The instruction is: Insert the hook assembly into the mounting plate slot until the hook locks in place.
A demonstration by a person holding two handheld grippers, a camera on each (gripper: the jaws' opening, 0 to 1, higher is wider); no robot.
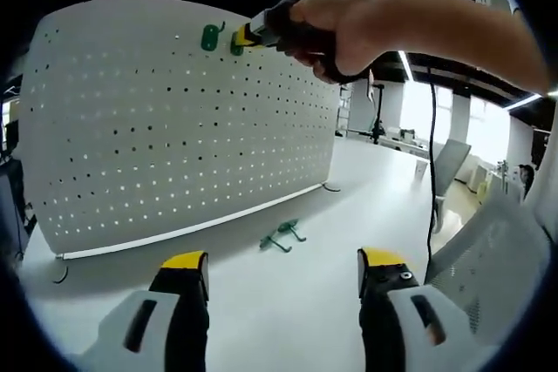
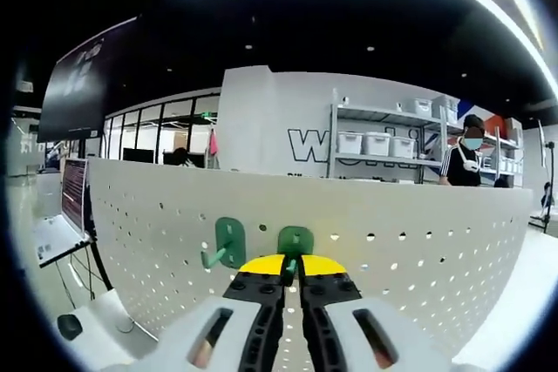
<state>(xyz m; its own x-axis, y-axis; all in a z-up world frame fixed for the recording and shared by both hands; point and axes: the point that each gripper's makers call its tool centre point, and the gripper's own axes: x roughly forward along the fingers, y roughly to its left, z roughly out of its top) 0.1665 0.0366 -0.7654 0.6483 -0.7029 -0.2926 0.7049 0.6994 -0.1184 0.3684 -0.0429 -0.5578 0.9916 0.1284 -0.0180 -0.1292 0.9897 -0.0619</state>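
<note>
Left gripper view: left gripper (image 1: pixel 283 274) jaws spread, empty, above white table (image 1: pixel 288 302), loose green plastic hooks (image 1: pixel 281 236) lying near white perforated pegboard (image 1: pixel 174 119), right gripper view: right gripper (image 2: pixel 292 266) pinching green hook (image 2: pixel 296 241) against pegboard, beside 1 mounted green hook (image 2: pixel 225 244).

Two hooks (image 2: pixel 261 246) side by side high on pegboard (image 1: pixel 174 128); others, perhaps two (image 1: pixel 281 237), on table (image 1: pixel 288 302) before it.

A white pegboard (image 1: pixel 183 119) stands upright on the tabletop (image 1: pixel 288 302). Near its top edge, the right gripper (image 1: pixel 240 38), held by a hand (image 1: pixel 349 28), meets a green hook (image 1: pixel 236 41) beside a mounted hook (image 1: pixel 211 37). Spare hooks (image 1: pixel 281 237) lie on the tabletop. The left gripper (image 1: pixel 283 272) is spread apart.
</note>
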